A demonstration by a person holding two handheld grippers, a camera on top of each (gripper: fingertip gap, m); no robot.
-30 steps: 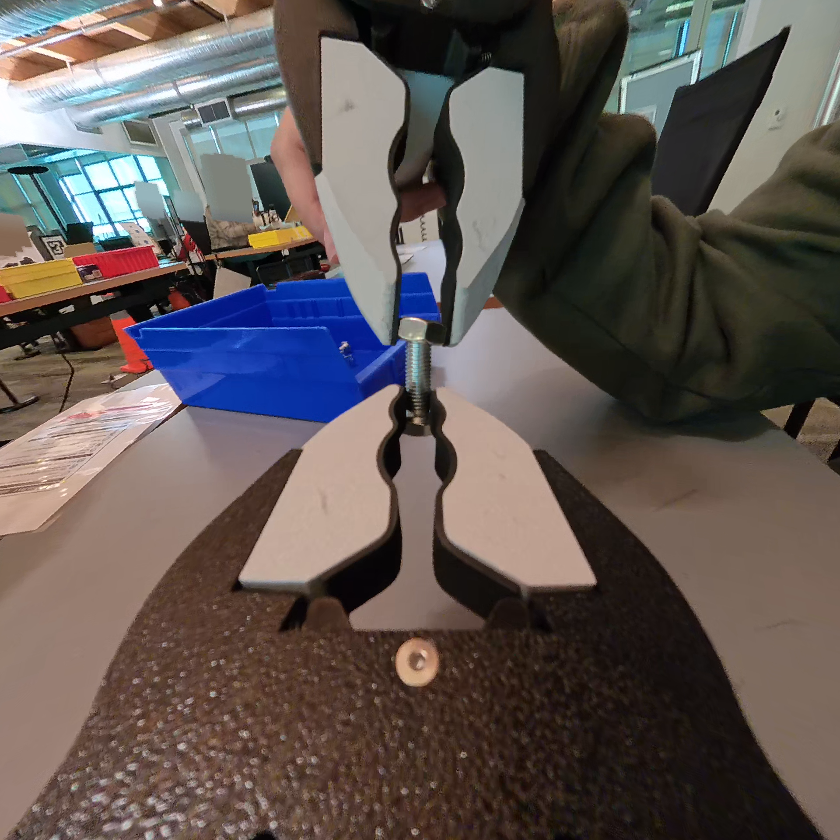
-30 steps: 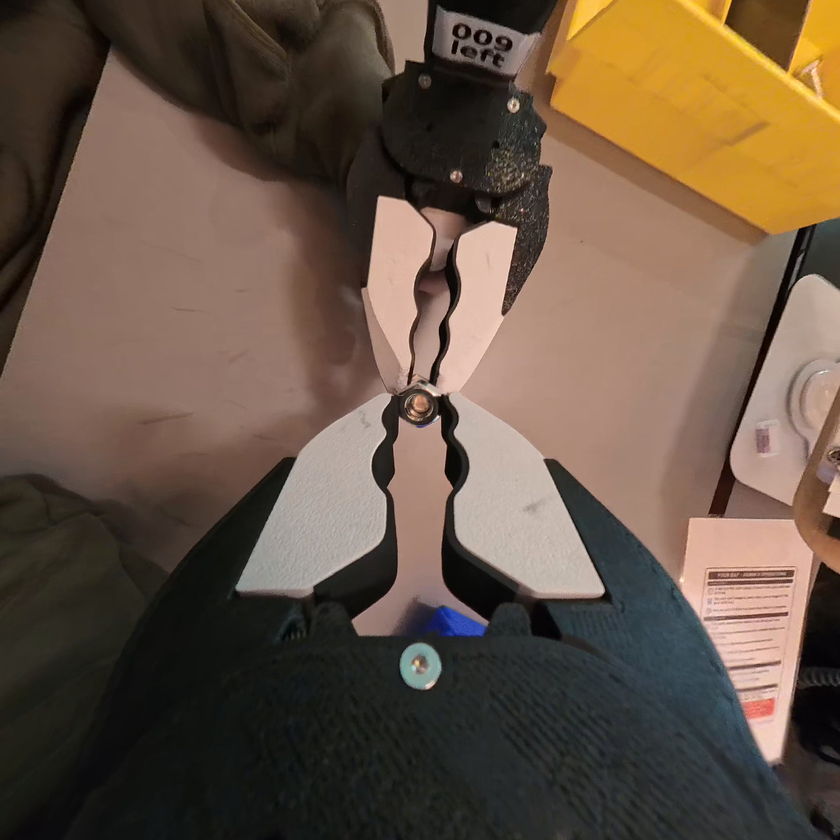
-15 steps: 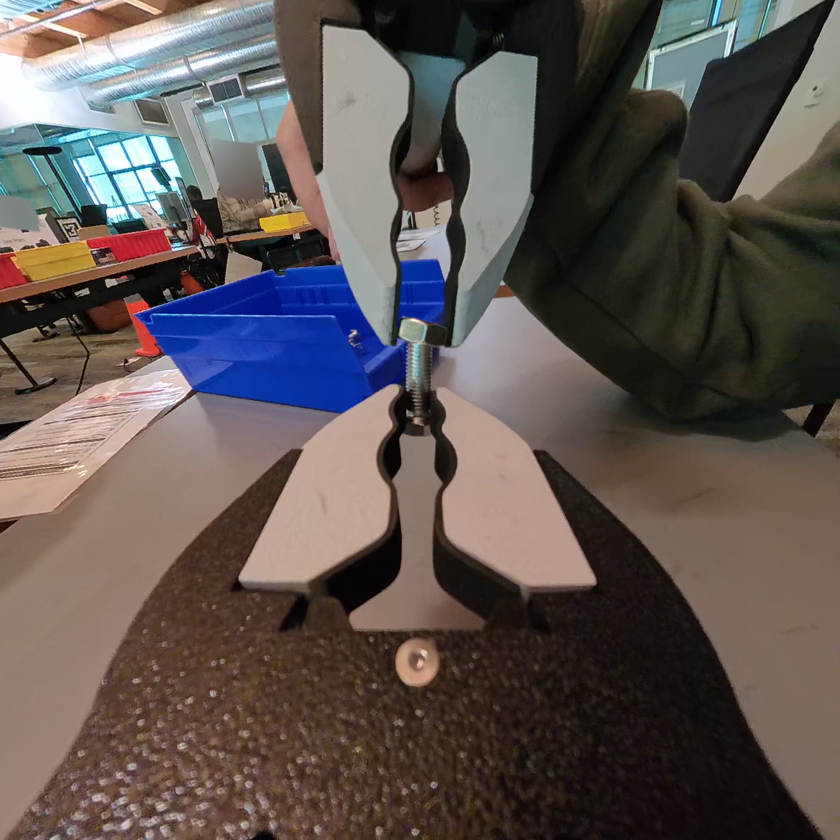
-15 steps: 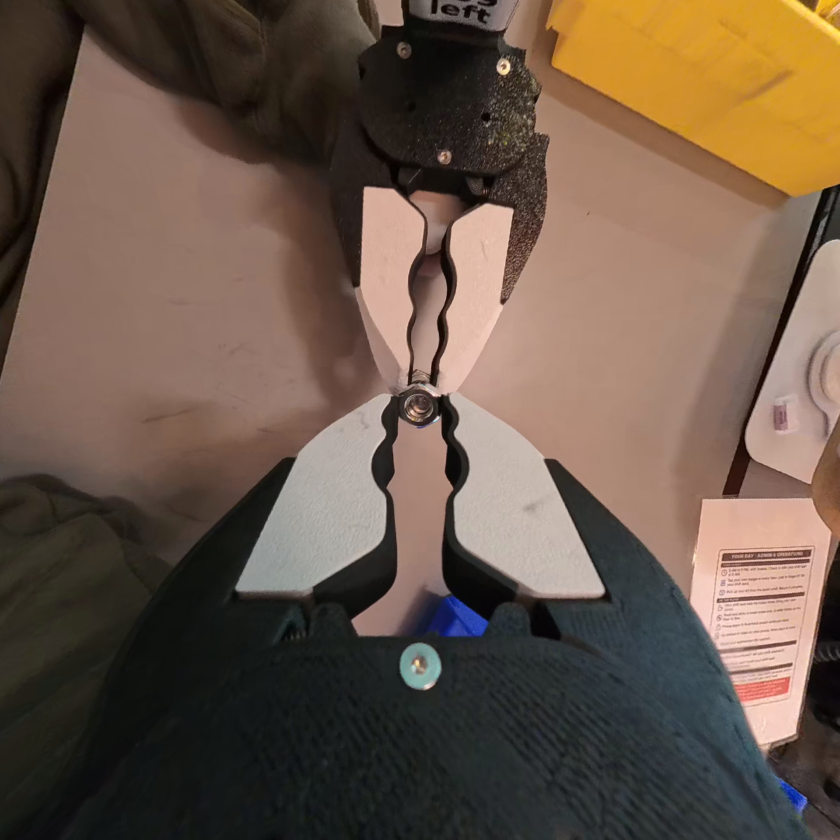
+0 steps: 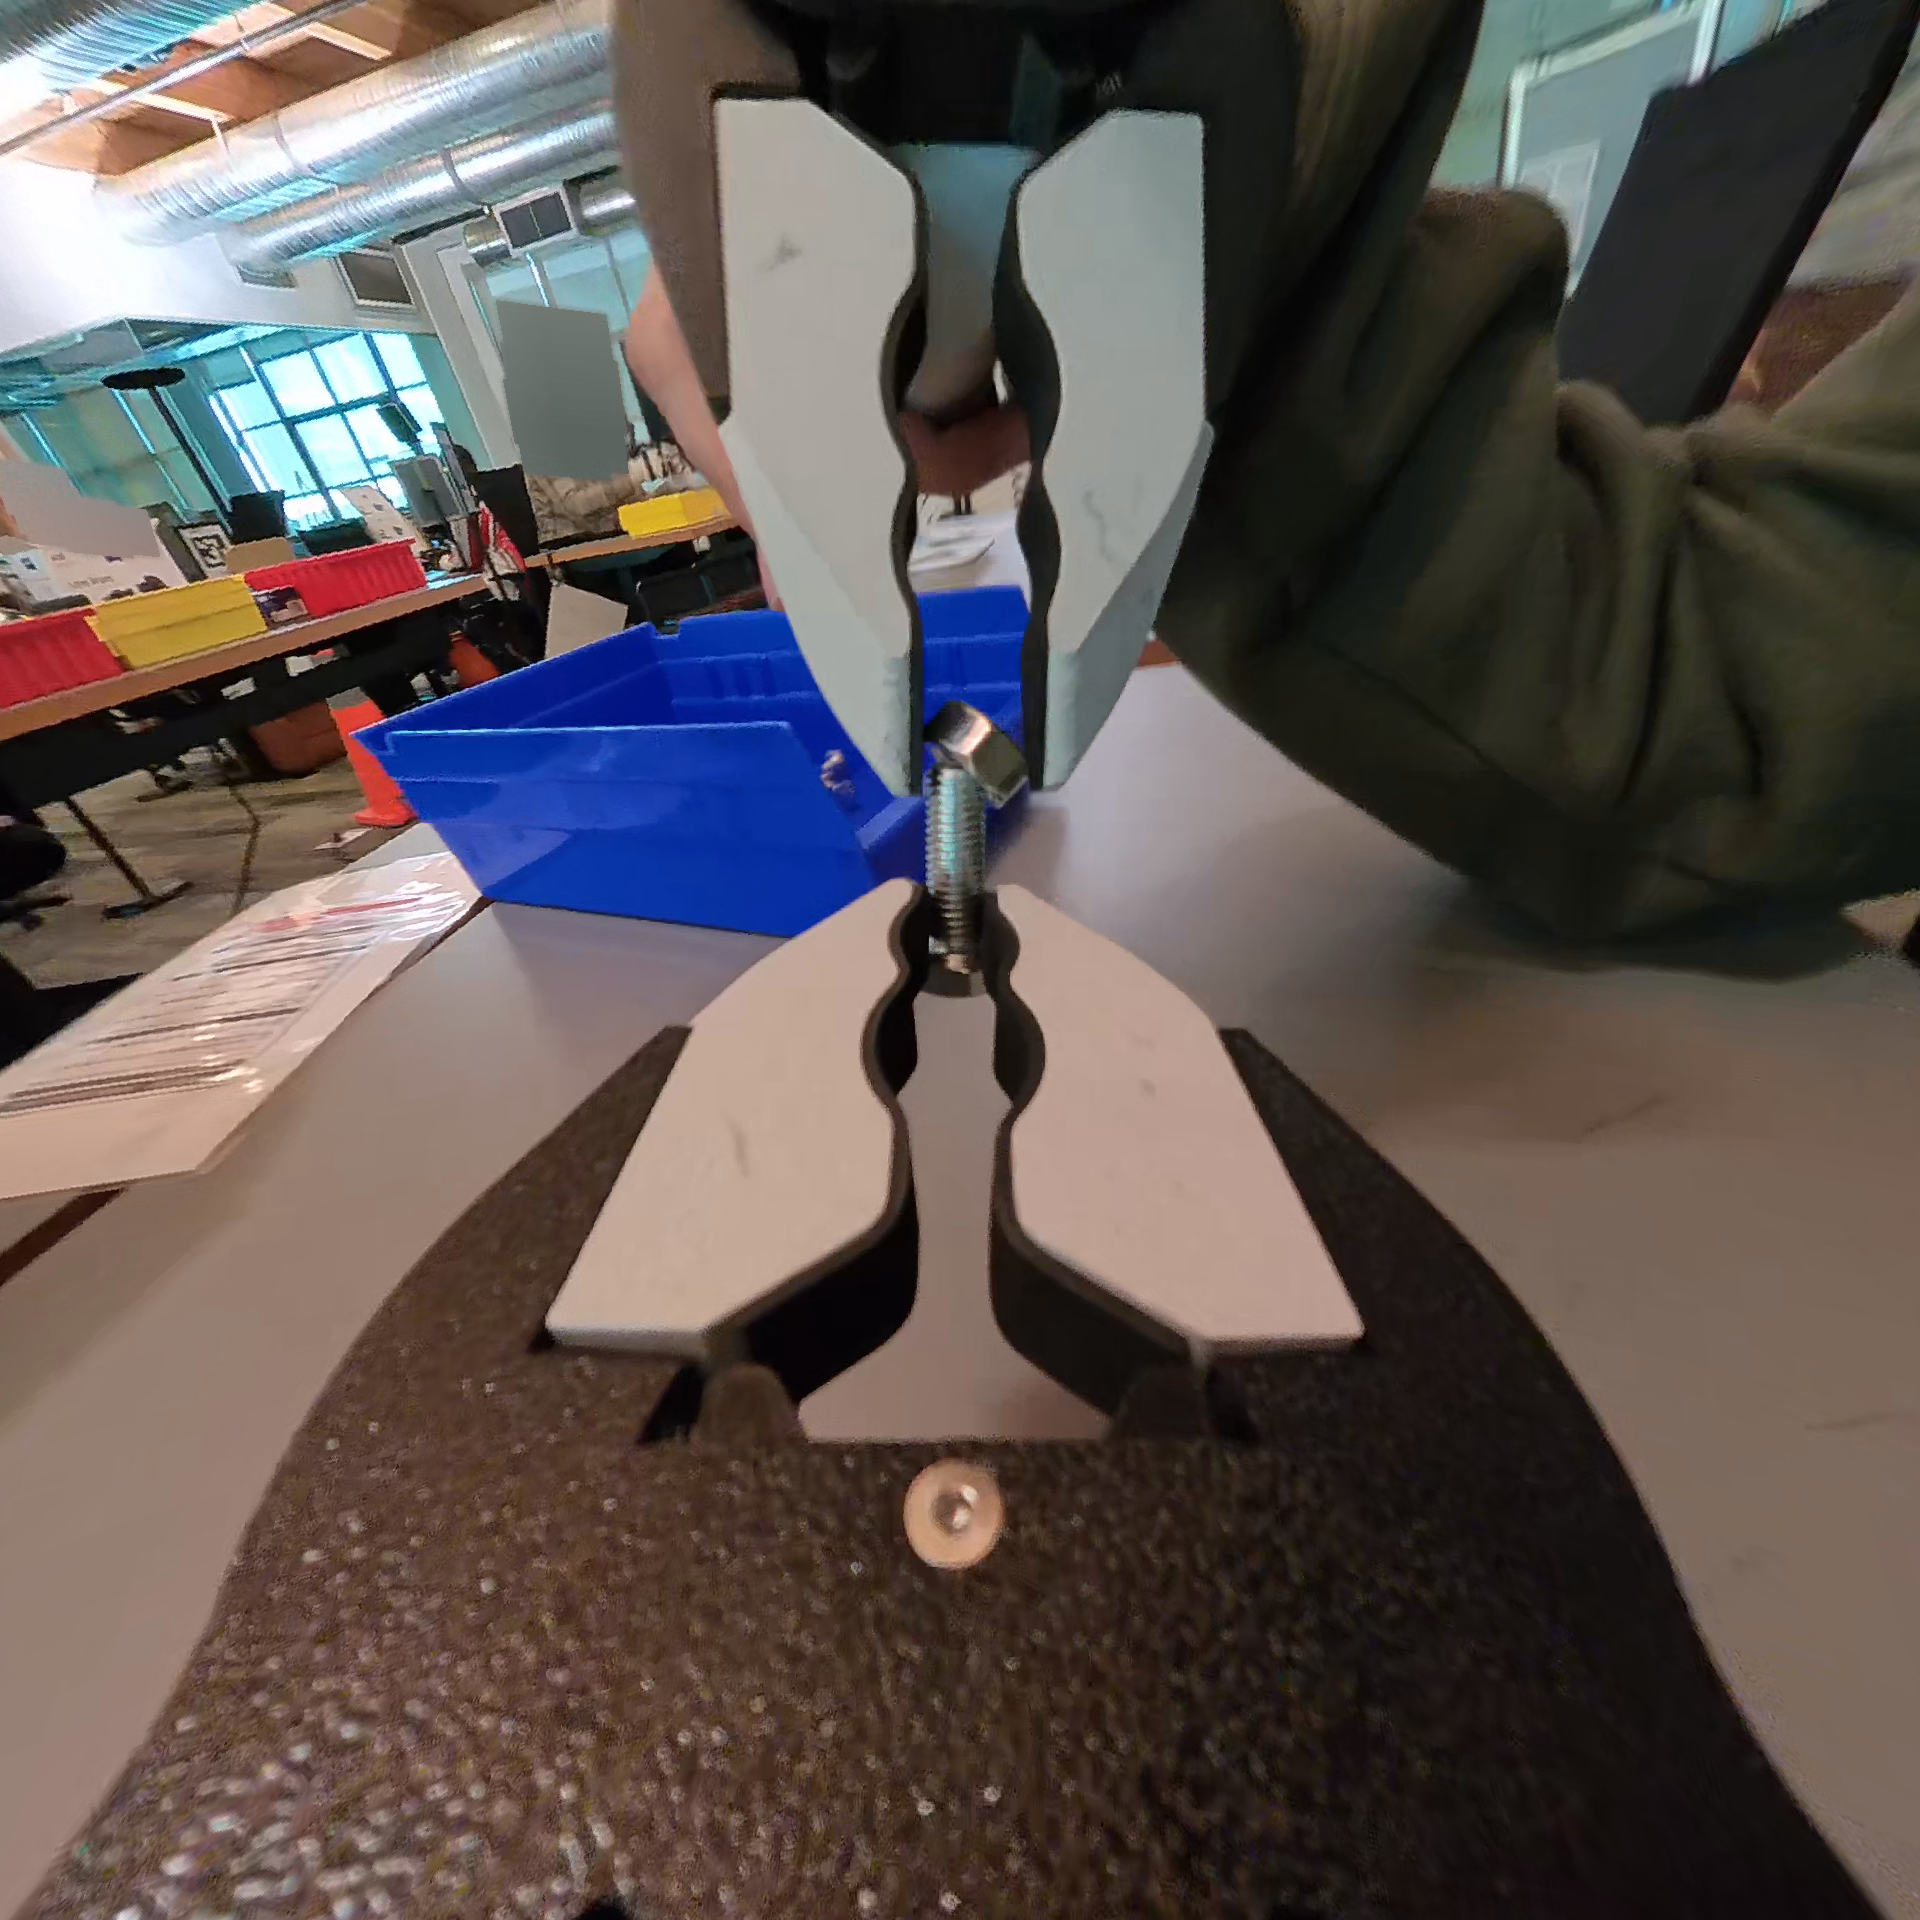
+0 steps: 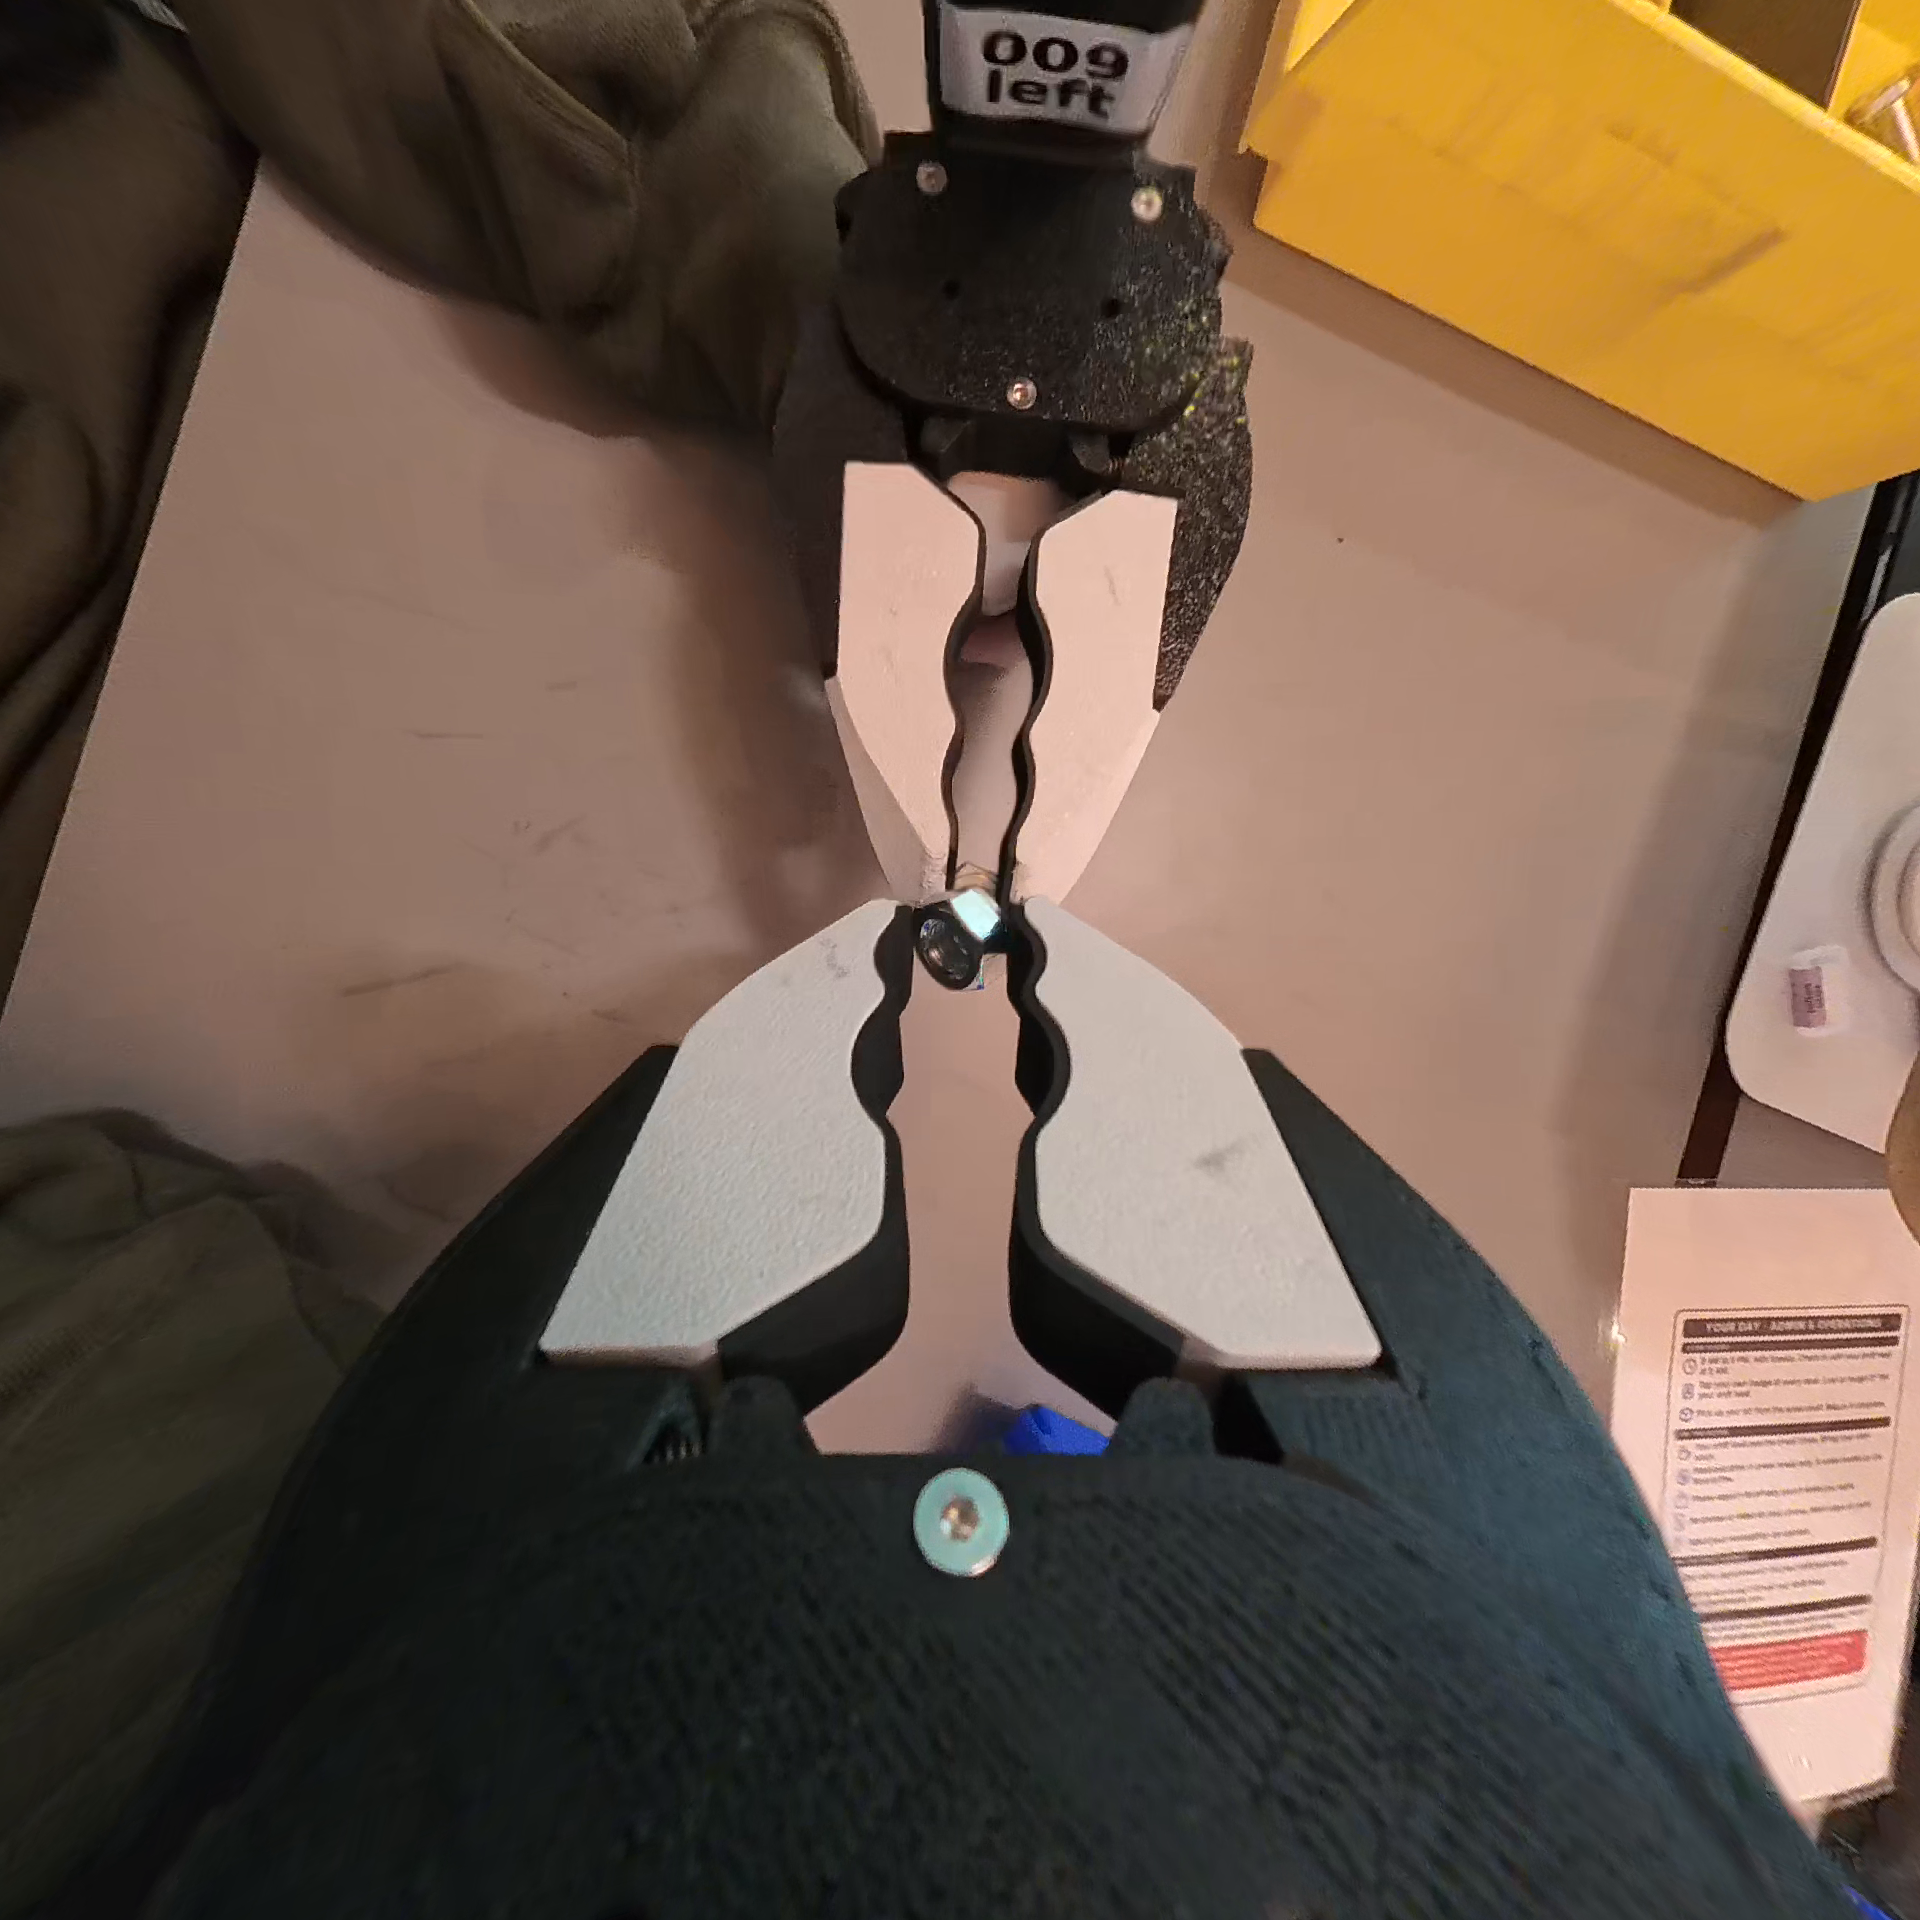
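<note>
One grey table is carrying everything, and a bolt is standing upright just above it, serving as the landmark. Behind the bolt a blue bin is sitting with an upright divider; one small metal fastener is showing inside, and the rest of its contents are hidden. Off to one side of the bolt, in the right wrist view, a yellow bin is resting near the table's edge, its contents mostly out of frame. An olive sleeve is lying on the table beside the bolt.

Below the bolt, the left hand-held gripper is lying low and nearly level, its fingers drawn almost together and pinching the threaded shank's lower end. Above the bolt, the right hand-held gripper is pointing straight down, its tips narrowly parted and closing about a hex nut. The nut is sitting tilted on the bolt's top, its dark bore showing from above.
</note>
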